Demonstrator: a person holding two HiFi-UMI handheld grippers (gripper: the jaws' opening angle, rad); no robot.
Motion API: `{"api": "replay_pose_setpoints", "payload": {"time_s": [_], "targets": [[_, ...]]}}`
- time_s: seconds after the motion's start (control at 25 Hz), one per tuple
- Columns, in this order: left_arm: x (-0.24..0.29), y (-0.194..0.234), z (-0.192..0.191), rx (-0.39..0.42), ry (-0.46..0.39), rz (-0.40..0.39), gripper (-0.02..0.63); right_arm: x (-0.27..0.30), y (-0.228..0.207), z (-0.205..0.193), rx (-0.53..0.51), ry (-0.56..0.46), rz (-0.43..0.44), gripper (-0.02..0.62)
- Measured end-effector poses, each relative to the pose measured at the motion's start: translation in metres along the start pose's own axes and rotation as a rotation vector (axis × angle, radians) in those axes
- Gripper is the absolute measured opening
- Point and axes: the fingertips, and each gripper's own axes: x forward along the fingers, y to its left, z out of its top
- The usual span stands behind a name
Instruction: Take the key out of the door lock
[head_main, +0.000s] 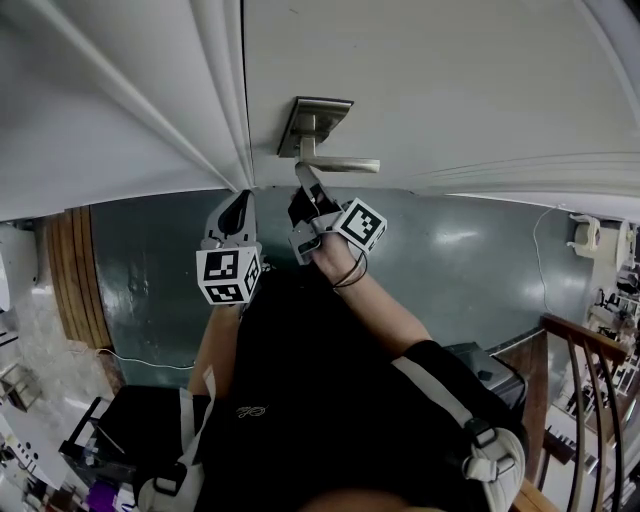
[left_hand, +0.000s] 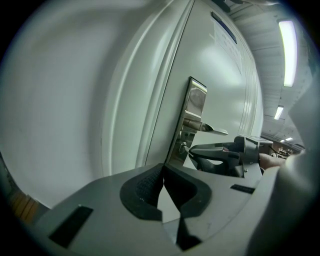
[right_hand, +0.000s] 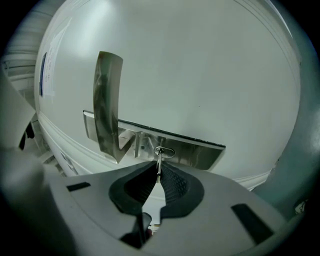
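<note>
Closest to its own camera, the right gripper (right_hand: 158, 169) had its ribbed black pads (right_hand: 175, 182) pressed together on the key (right_hand: 159, 160), a thin metal sliver standing edge-on between the tips. That key sat in the lock (right_hand: 164, 151), an oval fitting in the brushed-metal lock plate (right_hand: 195, 150) just beyond the jaws. On the same plate, a little to one side, the lever handle (right_hand: 107, 100) stuck out; in the right gripper view it ran up and down. In the head view that gripper reached in just beneath the handle, with its marker cube (head_main: 360, 223) turned toward the person and a dark band (head_main: 350, 272) around the wrist behind it.

The left gripper (left_hand: 164, 171) was closed with nothing in it: its pad tips touched, and only the white door (left_hand: 215, 75) showed through the gap below them. It hung apart from the lock, to the left of the right gripper, near the seam where the door met the frame (head_main: 225, 110). Its cube (head_main: 228, 277) faced up toward the head camera.

Below both tools lay a grey-green floor (head_main: 450, 250). The person's dark clothing (head_main: 320, 390) filled the lower part of the head view, and a wooden railing (head_main: 590, 370) stood at the right edge.
</note>
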Motion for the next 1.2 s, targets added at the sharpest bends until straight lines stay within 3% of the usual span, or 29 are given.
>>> {"api": "replay_pose_setpoints", "payload": {"time_s": [0.52, 1.2], "targets": [[0.0, 0.006, -0.002, -0.001, 0.004, 0.016, 0.023, -0.004, -0.003, -0.003, 0.081, -0.006, 0.033, 0.029], [-0.009, -0.003, -0.006, 0.004, 0.01, 0.003, 0.023, -0.008, -0.008, -0.01, 0.069, -0.001, 0.022, 0.031]]}}
